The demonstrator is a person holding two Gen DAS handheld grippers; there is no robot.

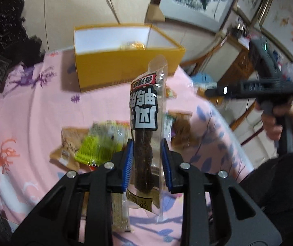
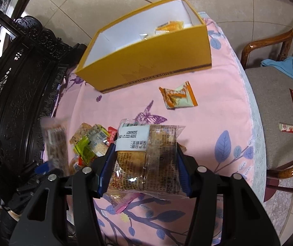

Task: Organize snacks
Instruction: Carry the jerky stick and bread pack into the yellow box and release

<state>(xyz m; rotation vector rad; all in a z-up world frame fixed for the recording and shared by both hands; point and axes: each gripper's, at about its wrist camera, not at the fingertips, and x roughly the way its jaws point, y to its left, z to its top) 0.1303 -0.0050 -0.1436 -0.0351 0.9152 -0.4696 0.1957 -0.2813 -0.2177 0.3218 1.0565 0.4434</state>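
Snacks are going up in both of our grippers at once over the pink floral tablecloth (image 2: 218, 110). We are pinching a long clear-wrapped jerky stick (image 1: 146, 123) between the blue pads of the left gripper (image 1: 147, 157), gripping its lower half so the printed label end stands up, tipped toward the yellow box (image 1: 125, 67) beyond. We are clamping a wrapped pastry with a white date label (image 2: 146, 155) across its width in the right gripper (image 2: 144, 164), above the cloth. Both holds look chosen, we judge, so each packet can be dropped straight into the open box.

The right wrist view is showing what the left cannot: the box's white interior already holding an orange packet (image 2: 170, 27), a lone orange-edged cracker packet (image 2: 178, 97) lying apart near the box, the loose pile of green and red wrappers (image 2: 91, 143) beside the pastry, and stray sweets on the chair seat (image 2: 269, 94). The left wrist view alone is showing our right hand (image 1: 277, 121) squeezing its gripper handle, and framed pictures behind.
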